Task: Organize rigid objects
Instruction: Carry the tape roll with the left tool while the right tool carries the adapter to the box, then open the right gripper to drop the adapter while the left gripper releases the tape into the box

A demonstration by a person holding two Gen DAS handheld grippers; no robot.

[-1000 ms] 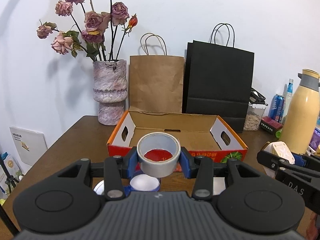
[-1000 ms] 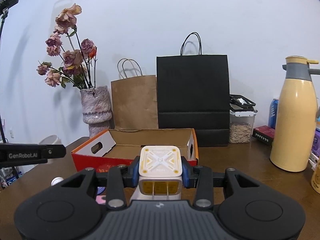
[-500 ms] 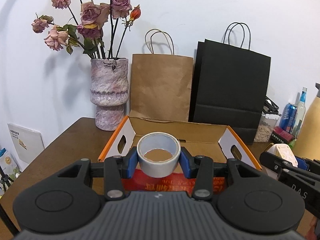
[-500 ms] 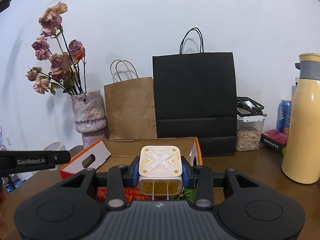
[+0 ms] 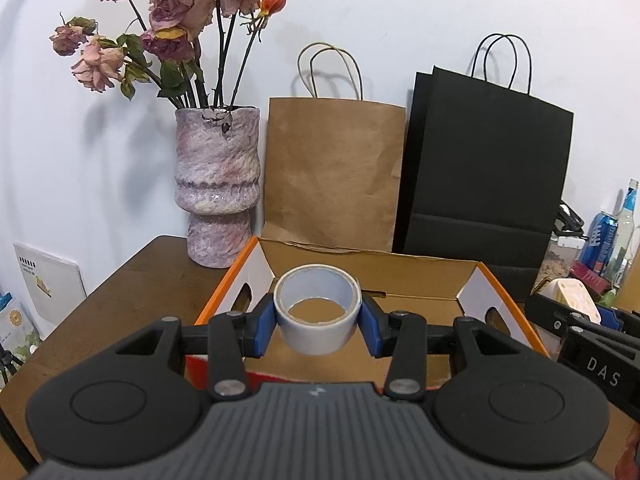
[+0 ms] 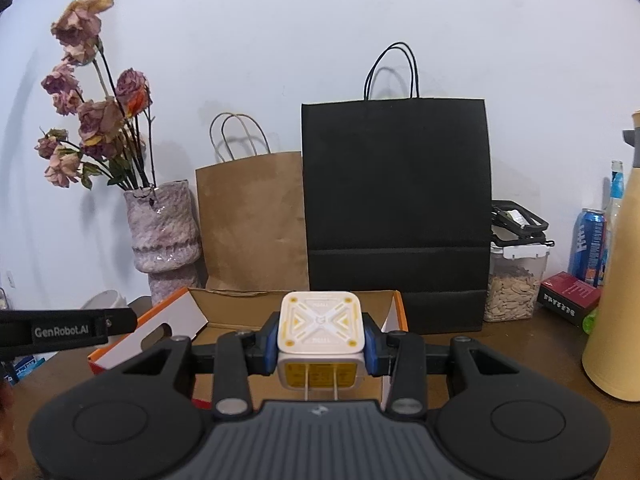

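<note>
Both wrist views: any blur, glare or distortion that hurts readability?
Left wrist view: sharp, evenly lit; fisheye bends the wall edges; soft shadows behind the dried roses; the tape roll reads clearly. Right wrist view: equally sharp; dark vignette in the corners; the black bag loses detail; slight sheen on the vase.

Your left hand-held gripper [image 5: 318, 322] has its blue pads pressed against both sides of a roll of white tape [image 5: 318, 312], held with its hole facing up. Directly beyond and beneath the roll sits an open cardboard box [image 5: 400, 276] with orange edges, on the brown table [image 5: 132, 280]. Farther ahead, a brown paper bag [image 5: 334, 172] and a black paper bag [image 5: 486, 168] stand against the wall. Ahead to your left is a mottled pink vase [image 5: 218, 184] of dried roses. To your right, the other hand-held gripper [image 5: 576, 308] carries a white block.
</note>
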